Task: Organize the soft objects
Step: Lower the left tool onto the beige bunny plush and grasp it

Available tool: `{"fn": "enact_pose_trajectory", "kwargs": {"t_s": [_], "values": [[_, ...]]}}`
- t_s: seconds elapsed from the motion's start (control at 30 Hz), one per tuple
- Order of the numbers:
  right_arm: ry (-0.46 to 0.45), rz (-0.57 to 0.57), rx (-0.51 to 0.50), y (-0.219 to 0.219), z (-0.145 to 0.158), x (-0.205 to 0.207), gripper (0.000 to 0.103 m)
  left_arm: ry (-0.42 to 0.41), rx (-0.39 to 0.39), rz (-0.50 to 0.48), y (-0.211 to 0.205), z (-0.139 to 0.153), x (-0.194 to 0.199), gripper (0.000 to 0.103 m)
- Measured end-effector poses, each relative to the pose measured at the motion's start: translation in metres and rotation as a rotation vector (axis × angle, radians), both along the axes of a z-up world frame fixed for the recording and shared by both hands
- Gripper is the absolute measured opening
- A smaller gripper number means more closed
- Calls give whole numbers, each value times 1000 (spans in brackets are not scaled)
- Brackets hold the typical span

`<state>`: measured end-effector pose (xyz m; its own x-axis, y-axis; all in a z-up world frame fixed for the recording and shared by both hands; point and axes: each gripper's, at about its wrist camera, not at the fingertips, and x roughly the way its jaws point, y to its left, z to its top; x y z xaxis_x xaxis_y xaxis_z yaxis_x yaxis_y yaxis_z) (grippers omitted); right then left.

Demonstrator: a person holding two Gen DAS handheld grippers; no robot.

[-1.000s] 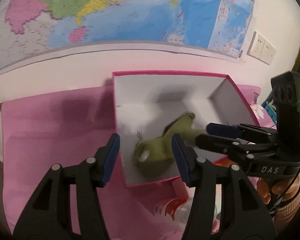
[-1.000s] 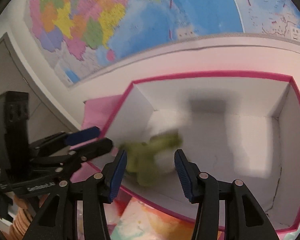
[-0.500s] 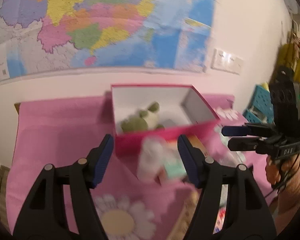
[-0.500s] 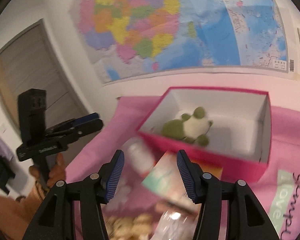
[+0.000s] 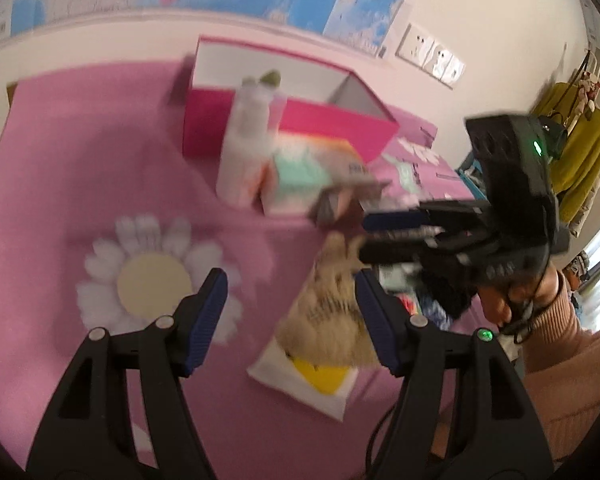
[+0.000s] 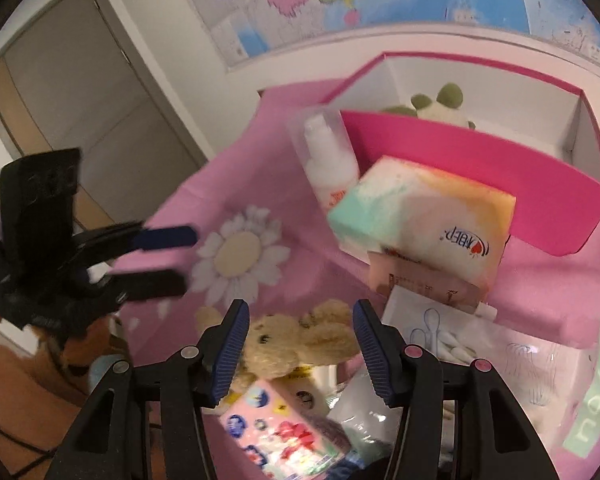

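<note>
A pink box [image 6: 460, 152] stands at the back of the pink cloth and holds a green and white plush frog [image 6: 440, 106]; the box also shows in the left wrist view [image 5: 332, 124]. A tan plush bear [image 6: 300, 338] lies on packets at the front, between the open fingers of my right gripper [image 6: 300, 344]. In the left wrist view the bear [image 5: 332, 308] is blurred, just left of the right fingertips. My left gripper [image 5: 292, 320] is open and empty above the cloth, also seen in the right wrist view [image 6: 168, 258].
A white pump bottle [image 6: 328, 160] and a pastel tissue pack [image 6: 420, 216] lean against the box front. Pink, white and clear packets [image 6: 440, 332] and a pink printed pack [image 6: 288, 432] crowd the front right. A daisy print [image 6: 236, 256] marks the cloth. A door [image 6: 80, 92] is at left.
Both grippers have pulled back from the box and dropped toward the front of the table. The frog stays in the box. My right gripper now frames the tan bear.
</note>
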<state>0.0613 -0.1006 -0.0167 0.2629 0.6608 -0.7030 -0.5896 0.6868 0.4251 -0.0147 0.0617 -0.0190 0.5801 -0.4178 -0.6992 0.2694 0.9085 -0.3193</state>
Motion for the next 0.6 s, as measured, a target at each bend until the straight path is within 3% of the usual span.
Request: {"fn": "enact_pose_trajectory", "kwargs": {"t_s": [0.37, 0.5, 0.6], "values": [[76, 39, -34, 11, -18, -2, 56, 158, -82, -71, -15, -40, -17, 67], [86, 55, -28, 12, -19, -7, 57, 195, -83, -46, -10, -48, -13, 47], [78, 63, -35, 15, -19, -10, 73, 205, -98, -35, -4, -49, -12, 40]]}}
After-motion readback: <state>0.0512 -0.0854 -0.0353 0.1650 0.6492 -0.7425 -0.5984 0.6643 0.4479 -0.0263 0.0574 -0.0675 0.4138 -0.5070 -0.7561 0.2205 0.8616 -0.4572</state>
